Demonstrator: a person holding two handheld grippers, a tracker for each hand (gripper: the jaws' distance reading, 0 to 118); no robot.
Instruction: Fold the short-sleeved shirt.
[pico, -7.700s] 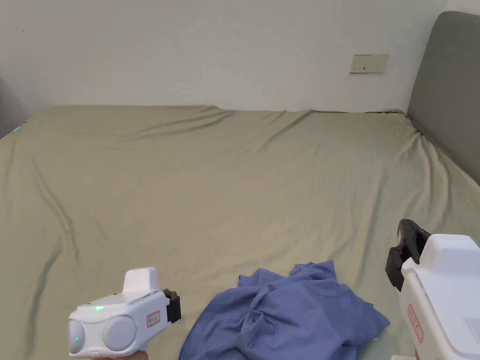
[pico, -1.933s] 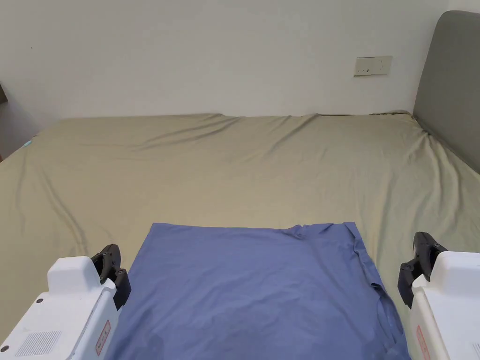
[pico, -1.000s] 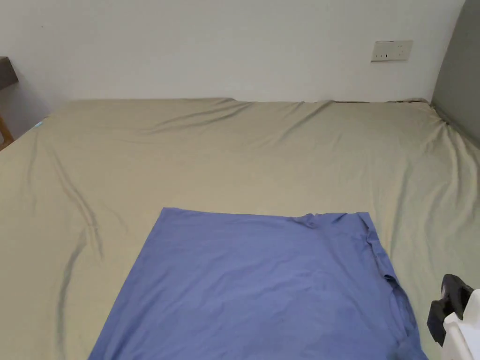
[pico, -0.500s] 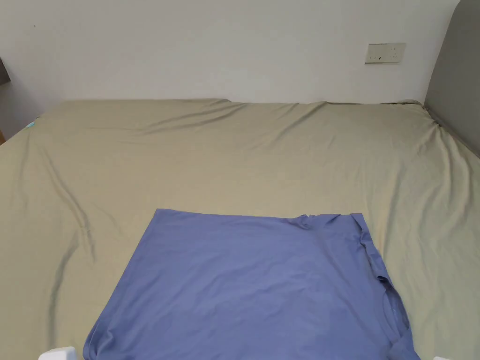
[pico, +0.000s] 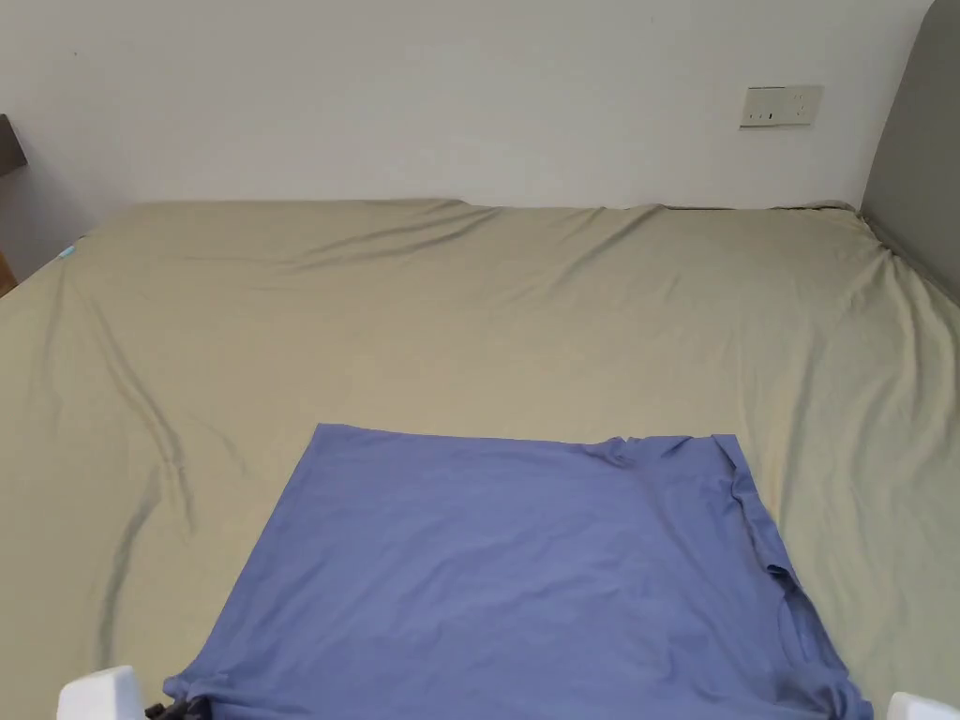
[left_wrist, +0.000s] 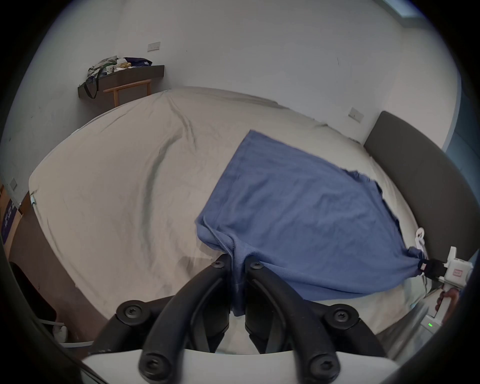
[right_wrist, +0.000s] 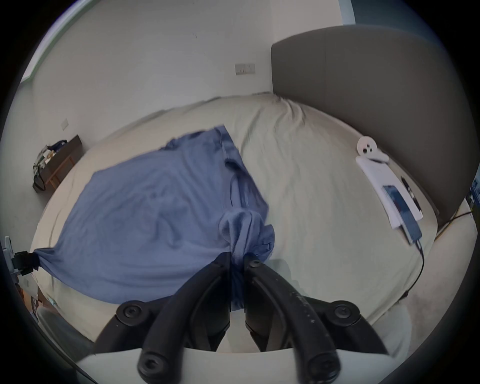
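The blue short-sleeved shirt (pico: 525, 572) lies spread flat on the near half of the bed, its far edge straight and its right side rumpled. My left gripper (left_wrist: 237, 262) is shut on the shirt's (left_wrist: 298, 220) near left corner, with cloth bunched between the jaws. My right gripper (right_wrist: 237, 258) is shut on the near right corner of the shirt (right_wrist: 145, 215), where the fabric gathers into a knot-like bunch. In the head view the left gripper's white body (pico: 98, 698) peeks in at the bottom left. The near edge is stretched between the two grippers.
The olive bed sheet (pico: 487, 319) stretches wide beyond the shirt. A grey headboard (pico: 914, 169) stands at the right. White devices and a phone with a cable (right_wrist: 389, 192) lie by the headboard. A dark shelf with clutter (left_wrist: 122, 75) sits past the bed's far left corner.
The crumpled shirt was spread flat, and both grippers dropped out of the head view toward its near corners. Over the last second the shirt's far edge has shifted slightly nearer.
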